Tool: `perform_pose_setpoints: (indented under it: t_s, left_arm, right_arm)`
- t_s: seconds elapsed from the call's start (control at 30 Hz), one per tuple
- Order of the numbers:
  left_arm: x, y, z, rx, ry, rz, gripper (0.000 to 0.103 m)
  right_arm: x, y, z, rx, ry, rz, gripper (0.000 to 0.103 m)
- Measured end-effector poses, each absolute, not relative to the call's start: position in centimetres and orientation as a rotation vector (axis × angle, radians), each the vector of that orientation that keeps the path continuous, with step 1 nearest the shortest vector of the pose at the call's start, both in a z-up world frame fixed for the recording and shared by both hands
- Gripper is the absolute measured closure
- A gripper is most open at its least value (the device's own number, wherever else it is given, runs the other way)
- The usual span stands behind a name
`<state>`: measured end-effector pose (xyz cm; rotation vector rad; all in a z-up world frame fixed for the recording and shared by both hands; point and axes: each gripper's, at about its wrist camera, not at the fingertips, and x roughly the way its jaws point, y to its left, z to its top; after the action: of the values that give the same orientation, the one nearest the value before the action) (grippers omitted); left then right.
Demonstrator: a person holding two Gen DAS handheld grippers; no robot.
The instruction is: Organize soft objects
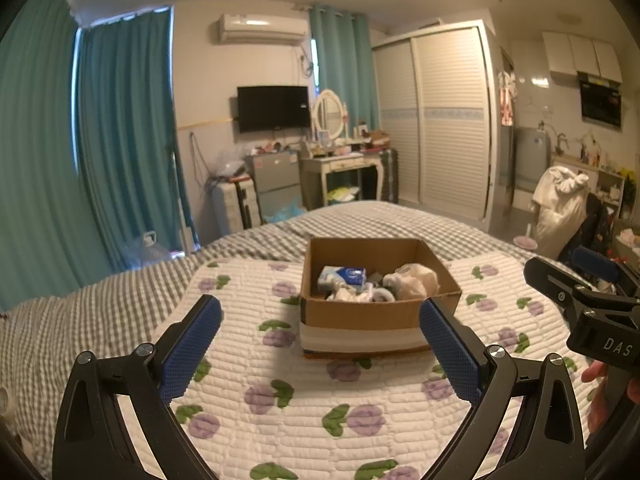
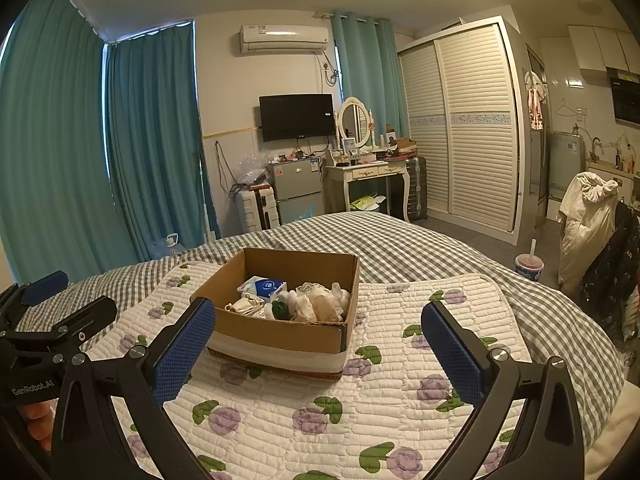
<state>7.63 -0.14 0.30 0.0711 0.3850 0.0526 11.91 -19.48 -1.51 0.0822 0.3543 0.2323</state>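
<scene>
An open cardboard box (image 1: 340, 314) (image 2: 280, 334) stands on a white quilted mat with purple flowers (image 1: 280, 396) (image 2: 320, 412) on the bed. Inside lie soft things: a blue-and-white tissue pack (image 1: 344, 276) (image 2: 266, 286), cream lacy cloth (image 1: 414, 280) (image 2: 320, 304) and small white items. My left gripper (image 1: 320, 312) is open and empty, held just before the box's near wall. My right gripper (image 2: 318, 314) is open and empty, to the right of the box; its body shows at the right edge of the left wrist view (image 1: 580, 304).
The bed has a grey checked sheet (image 1: 80, 304) (image 2: 420, 248). Beyond its foot stand a small fridge (image 2: 298, 190), a suitcase (image 2: 256, 208), a dressing table (image 2: 372, 176) and a wardrobe (image 2: 464, 120). A drink cup (image 2: 529, 266) and a chair with clothes (image 2: 588, 220) are at right.
</scene>
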Motion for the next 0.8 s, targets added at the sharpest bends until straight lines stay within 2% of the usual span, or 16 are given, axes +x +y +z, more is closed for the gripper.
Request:
perform_pose_setpoints:
  t_s: [0.8]
  left_arm:
    - [7.19, -0.28, 0.09, 0.081, 0.385, 0.056, 0.002]
  right_arm:
    - [11.68, -19.03, -1.55, 0.087, 0.366, 0.233, 0.0]
